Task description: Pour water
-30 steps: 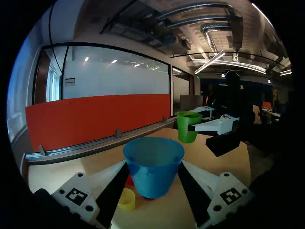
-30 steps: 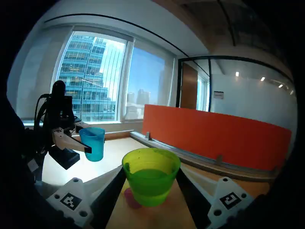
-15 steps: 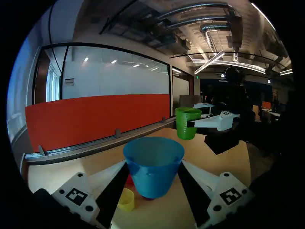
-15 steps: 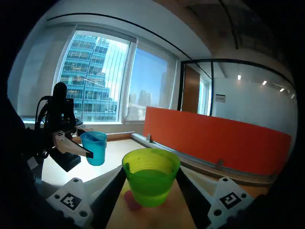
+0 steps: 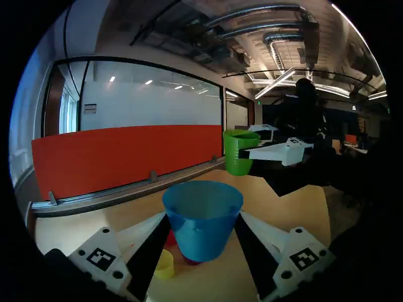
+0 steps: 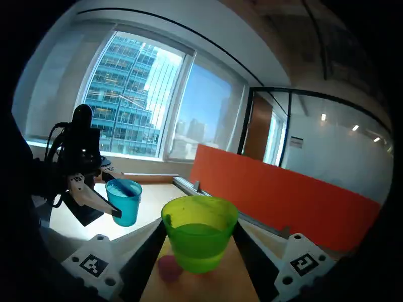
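The left hand-held gripper (image 5: 201, 229) is clenched on the blue cup (image 5: 202, 216). Both fingers press its sides and hold it upright above the tabletop (image 5: 302, 211). The right hand-held gripper (image 6: 199, 239) grasps the green cup (image 6: 199, 231) the same way, upright, with water reaching about halfway up. The two cups are apart, the green one toward the tabletop's edge along the orange partition (image 5: 126, 156). A small yellow cup (image 5: 164, 264) stands on the tabletop just below the blue cup, beside the left finger.
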